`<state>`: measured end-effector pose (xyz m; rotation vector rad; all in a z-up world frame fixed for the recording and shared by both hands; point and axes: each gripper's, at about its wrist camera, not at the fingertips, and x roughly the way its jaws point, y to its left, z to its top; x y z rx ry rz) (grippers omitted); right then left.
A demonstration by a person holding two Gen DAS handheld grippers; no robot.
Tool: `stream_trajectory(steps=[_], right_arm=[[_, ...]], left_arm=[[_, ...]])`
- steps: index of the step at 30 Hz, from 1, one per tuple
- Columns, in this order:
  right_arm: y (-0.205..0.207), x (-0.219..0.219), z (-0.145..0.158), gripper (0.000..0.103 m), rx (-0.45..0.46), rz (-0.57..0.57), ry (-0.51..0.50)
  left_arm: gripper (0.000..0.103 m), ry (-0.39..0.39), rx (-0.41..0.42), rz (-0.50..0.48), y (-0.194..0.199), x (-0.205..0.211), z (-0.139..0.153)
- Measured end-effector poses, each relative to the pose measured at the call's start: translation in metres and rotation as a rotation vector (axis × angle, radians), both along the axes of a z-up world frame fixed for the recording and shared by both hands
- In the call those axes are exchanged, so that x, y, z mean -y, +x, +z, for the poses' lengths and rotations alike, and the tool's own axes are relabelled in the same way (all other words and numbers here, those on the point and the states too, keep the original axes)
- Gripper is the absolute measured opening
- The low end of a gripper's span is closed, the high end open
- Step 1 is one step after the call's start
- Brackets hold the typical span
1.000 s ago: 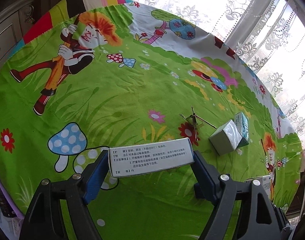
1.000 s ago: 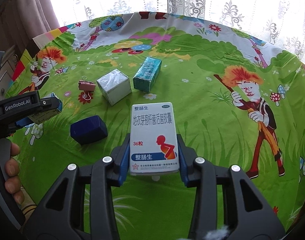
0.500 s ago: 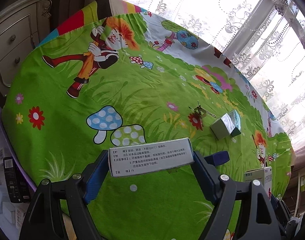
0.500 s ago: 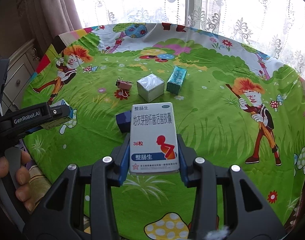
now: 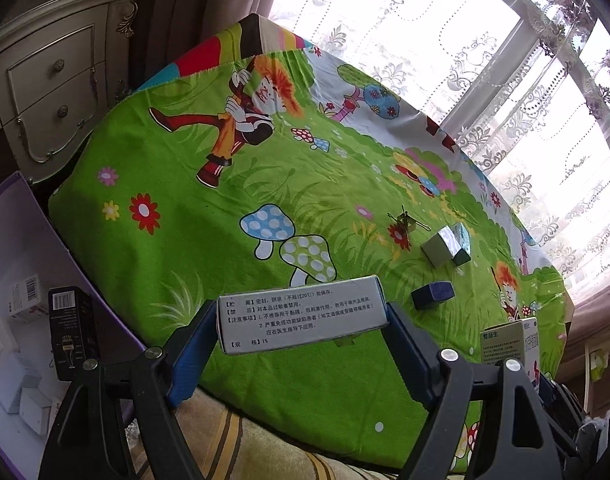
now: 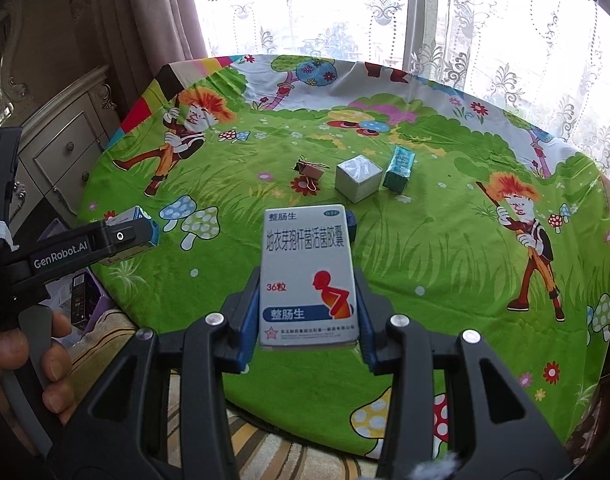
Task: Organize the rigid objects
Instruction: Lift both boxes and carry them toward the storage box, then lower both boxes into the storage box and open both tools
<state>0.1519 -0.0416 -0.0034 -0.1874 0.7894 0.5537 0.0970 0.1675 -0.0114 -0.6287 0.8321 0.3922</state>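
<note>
Two medicine boxes are held above the table's near edge, a long white one [image 5: 303, 320] printed with black text clamped crosswise in the left gripper [image 5: 301, 344] and a white-and-blue one [image 6: 308, 276] pinched upright in the right gripper [image 6: 307, 320], while on the cloth [image 6: 425, 248] lie one silver cube [image 6: 357, 178], one teal box [image 6: 401, 168], one navy block [image 5: 433, 295] and one binder clip [image 6: 309, 168].

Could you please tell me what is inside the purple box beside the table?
The purple box holds a black carton standing upright and several white cartons. Its near end is hidden behind the left tongs.
</note>
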Motion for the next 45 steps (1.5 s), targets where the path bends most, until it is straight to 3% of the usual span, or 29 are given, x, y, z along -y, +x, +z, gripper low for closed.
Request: stream_trajectory(steps=[23,30,45], right_arm=[[-0.082,-0.073,0.009,0.045,-0.005,0.191,-0.018],[-0.111,-0.112,0.004,0.045,-0.033,0.303,-0.026],[-0.180,-0.196,-0.010,0.045,-0.107,0.590,-0.058]], left_arm=[[0.082,-0.009,0.028,0.123,-0.116,-0.066,0.010],[0.082,-0.010,0.019,0.224,-0.157,-0.105,0.005],[0.082,-0.027,0.032,0.391,-0.208,-0.155,0.005]])
